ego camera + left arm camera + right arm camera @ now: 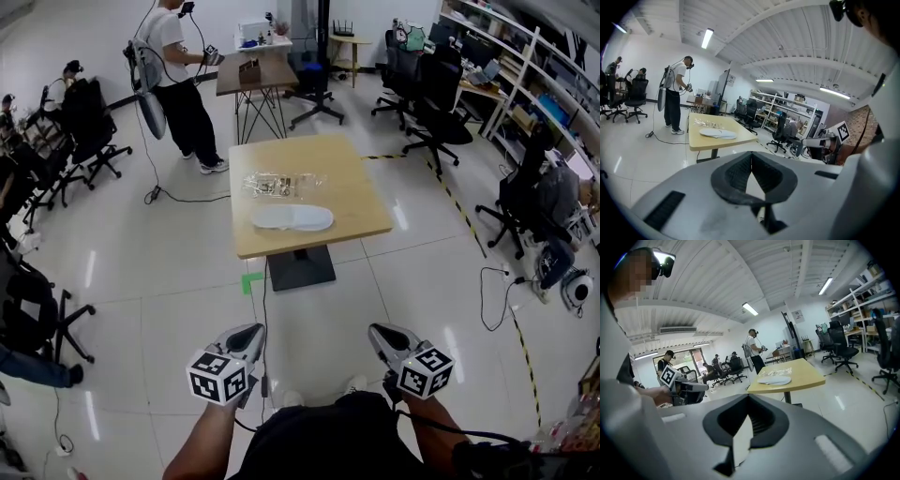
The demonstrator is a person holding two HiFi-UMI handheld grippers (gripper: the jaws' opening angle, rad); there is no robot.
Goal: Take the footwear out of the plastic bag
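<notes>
White slippers (292,218) lie on the light wooden table (356,178), near its front edge. Just behind them rests a crumpled clear plastic bag (282,183). The same slippers (718,133) (774,379) and table (698,139) (806,377) show far off in both gripper views. My left gripper (255,330) and right gripper (376,330) hover over the floor well short of the table, both shut with nothing between the jaws. In each gripper view the dark pads meet at the tips (751,153) (749,398).
A person (182,80) with a backpack stands at a second table (255,73) behind. Office chairs (427,94) line the right and the left (80,131). Cables (164,192) and yellow-black floor tape (459,211) cross the white tiles. A green mark (251,281) sits by the table base.
</notes>
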